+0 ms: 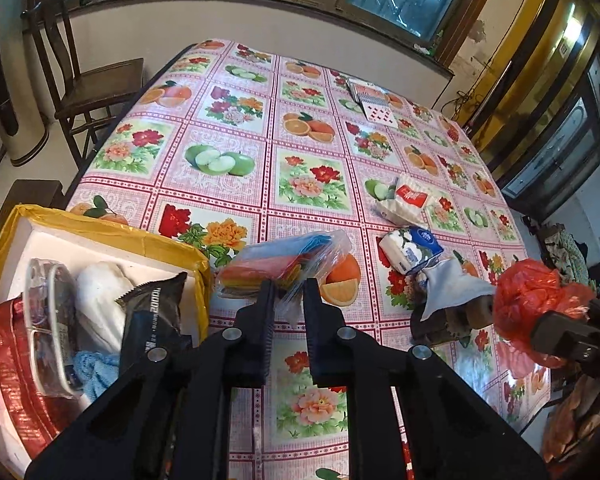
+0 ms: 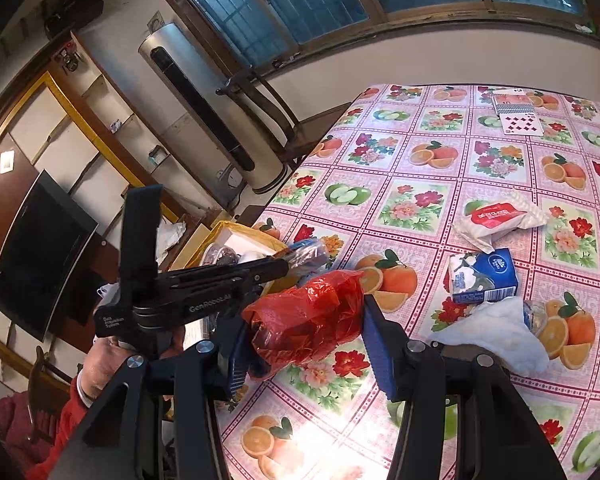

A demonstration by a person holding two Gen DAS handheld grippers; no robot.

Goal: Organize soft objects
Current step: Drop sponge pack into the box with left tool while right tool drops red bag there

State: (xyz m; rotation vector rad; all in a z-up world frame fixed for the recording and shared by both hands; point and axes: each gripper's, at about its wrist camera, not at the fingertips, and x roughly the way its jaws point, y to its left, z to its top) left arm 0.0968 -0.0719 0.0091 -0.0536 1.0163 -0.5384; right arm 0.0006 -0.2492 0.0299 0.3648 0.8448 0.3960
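My left gripper (image 1: 289, 292) hovers low over the table beside a yellow box (image 1: 100, 236). Its fingers stand a narrow gap apart, with the loose plastic flap of a clear bag of coloured cloths (image 1: 284, 258) between them; the bag's bulk lies just beyond the tips. The box holds a black packet (image 1: 156, 312), a white cloth (image 1: 100, 300), a blue knit cloth and a red shiny bag. My right gripper (image 2: 310, 346) is shut on a crumpled red plastic bag (image 2: 312, 320), which fills the space between its blue pads. That bag (image 1: 532, 296) also shows at the right of the left wrist view.
On the fruit-print tablecloth (image 1: 300, 132) lie a red-white tissue pack (image 2: 496, 220), a blue-white tissue pack (image 2: 484, 276), a white cloth (image 2: 492, 332) and, far back, playing cards (image 2: 516, 116). A wooden chair (image 1: 96, 80) stands at the table's far left. A person's hand (image 2: 108, 360) holds the left gripper.
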